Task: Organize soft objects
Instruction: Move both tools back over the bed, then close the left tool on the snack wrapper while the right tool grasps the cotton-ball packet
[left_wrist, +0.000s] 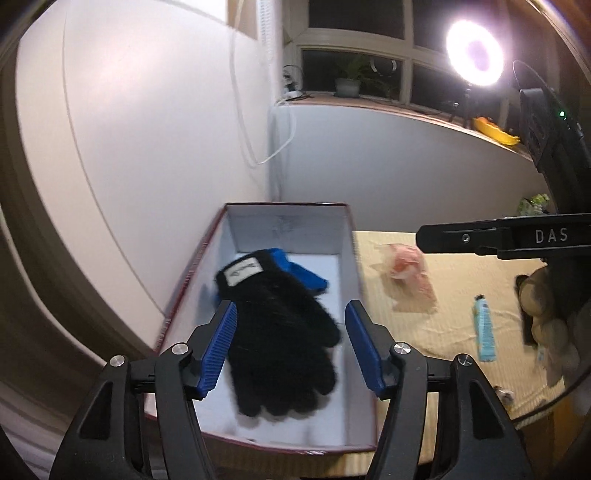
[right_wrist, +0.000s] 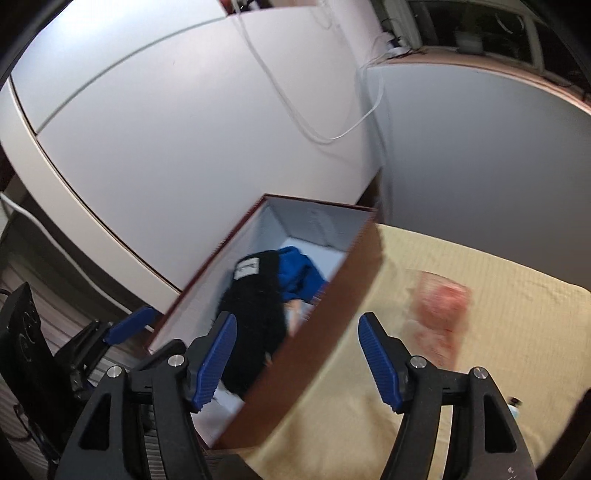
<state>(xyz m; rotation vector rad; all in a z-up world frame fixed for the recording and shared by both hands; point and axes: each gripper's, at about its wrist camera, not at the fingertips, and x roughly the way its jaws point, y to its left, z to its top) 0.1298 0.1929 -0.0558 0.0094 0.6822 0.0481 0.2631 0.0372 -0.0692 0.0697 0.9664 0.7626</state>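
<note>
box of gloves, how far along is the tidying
Done: a black glove lies in the box on top of something blue. In hand: nothing; the left gripper and right gripper are both open and empty. Left: a pink packet and a light blue tube sit out on the yellow cloth.

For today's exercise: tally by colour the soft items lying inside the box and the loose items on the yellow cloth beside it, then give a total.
Black glove in the box: 1
Blue glove in the box: 1
Pink packet on the cloth: 1
Light blue tube on the cloth: 1
Total: 4
</note>
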